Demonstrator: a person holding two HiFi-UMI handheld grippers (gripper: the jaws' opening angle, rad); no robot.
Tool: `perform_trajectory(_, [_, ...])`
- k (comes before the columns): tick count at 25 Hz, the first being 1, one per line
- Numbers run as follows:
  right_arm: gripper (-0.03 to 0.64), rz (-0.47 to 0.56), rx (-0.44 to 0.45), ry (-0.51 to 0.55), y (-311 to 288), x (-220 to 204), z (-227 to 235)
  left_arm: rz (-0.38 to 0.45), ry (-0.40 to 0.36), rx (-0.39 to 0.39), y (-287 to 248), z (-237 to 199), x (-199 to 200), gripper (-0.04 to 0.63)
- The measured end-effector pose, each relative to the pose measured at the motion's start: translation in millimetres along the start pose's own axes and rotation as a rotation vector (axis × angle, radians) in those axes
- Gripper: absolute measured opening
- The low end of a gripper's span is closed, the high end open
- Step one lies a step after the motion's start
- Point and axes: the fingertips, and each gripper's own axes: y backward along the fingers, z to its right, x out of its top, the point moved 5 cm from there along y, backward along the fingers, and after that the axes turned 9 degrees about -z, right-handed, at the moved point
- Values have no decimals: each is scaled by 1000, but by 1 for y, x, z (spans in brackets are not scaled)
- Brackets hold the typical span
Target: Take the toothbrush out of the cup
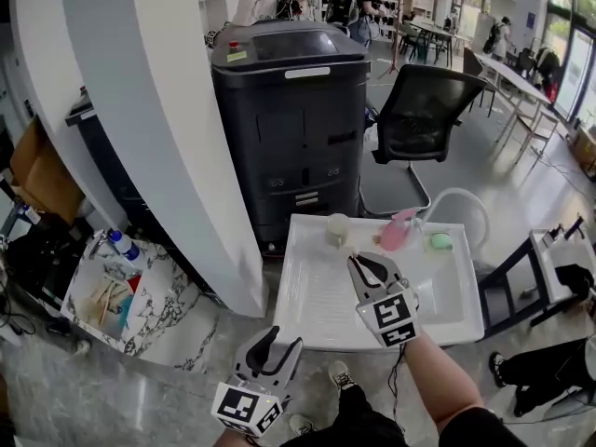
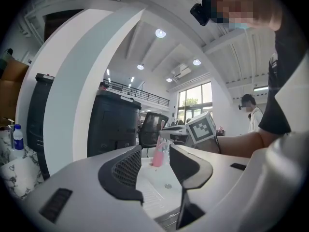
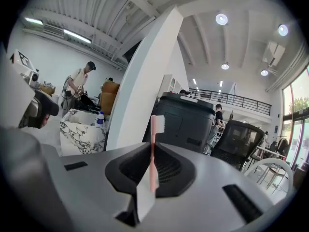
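- The setting was a large open office hall with a broad white column, a dark grey floor-standing cabinet and a black mesh office chair.
- A shallow white plastic tray stood in front of the cabinet. A pale cream cup, a pink plastic cup and a small green rounded object stood along its far edge.
- The right gripper hung over the tray, near the cups but apart from them.
- Its jaws were nearly together, clamped on a slim pink plastic toothbrush with white bristles.
- In the right gripper view the toothbrush's long axis ran upright, crosswise to the jaws. The brush head was at the top and the bristles faced right.
- The ribbed black finger pads pressed on the stem from both sides. The head rose clear above them, and the lower handle was hidden behind the jaw body.
- The toothbrush was outside both cups. The head view did not resolve it.
- The left gripper was held beside the tray's near corner with its jaws apart and nothing between them. Only the distant pink cup showed through the gap.
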Motion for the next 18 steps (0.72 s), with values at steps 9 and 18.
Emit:
perform_trajectory(9, [35,12,-51,-50,73,-13,-45,-13,-32,-22,60,15,-16,198])
perform_trajectory(18, [35,40,-111,-146,154,-30,-36,-15,-65,-37,69,40,-14,160])
